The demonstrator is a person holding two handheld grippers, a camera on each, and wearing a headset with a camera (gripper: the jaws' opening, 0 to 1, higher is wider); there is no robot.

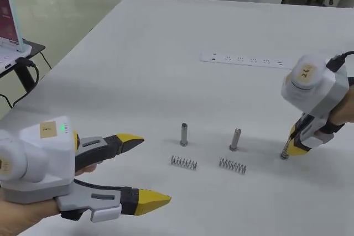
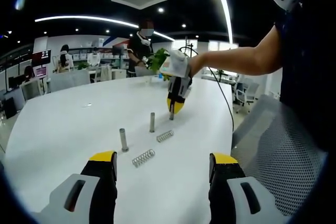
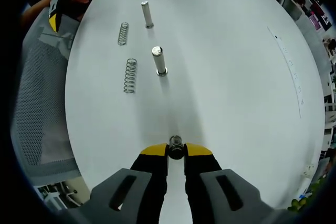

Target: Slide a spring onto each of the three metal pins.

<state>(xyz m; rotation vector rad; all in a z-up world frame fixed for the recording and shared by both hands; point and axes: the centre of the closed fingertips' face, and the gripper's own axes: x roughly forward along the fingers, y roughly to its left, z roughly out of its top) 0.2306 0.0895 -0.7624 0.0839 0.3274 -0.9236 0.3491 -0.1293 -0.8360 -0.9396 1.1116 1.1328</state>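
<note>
The right gripper (image 3: 176, 150) has its jaws clenched on the first spring (image 1: 284, 150). The spring stands upright over the right-end pin, the one of the three nearest the worktop's right edge. In the head view its coils run from the yellow tips down to the worktop (image 1: 166, 70), so this spring looks to be on its pin. I cannot tell whether it is pushed fully home, because the jaws cover the top of it.

Out from there, toward the left edge, the middle pin (image 1: 235, 139) stands bare. The second spring (image 1: 232, 165) lies flat just beside it, on the side of the near edge and not touching it. Further along the same row the left-end pin (image 1: 184, 135) is also bare, and the third spring (image 1: 183, 162) lies in front of it in the same way.

The left gripper (image 1: 152, 168) hovers over the near-left part of the worktop. Its jaws are spread wide with nothing between them, and they point toward the row of pins.

A white power strip (image 1: 246, 59) lies well apart from the work, toward the far edge.

By my reading one spring of three is done or nearly so. Two pins remain, each with its spring beside it, ready to be picked up.
</note>
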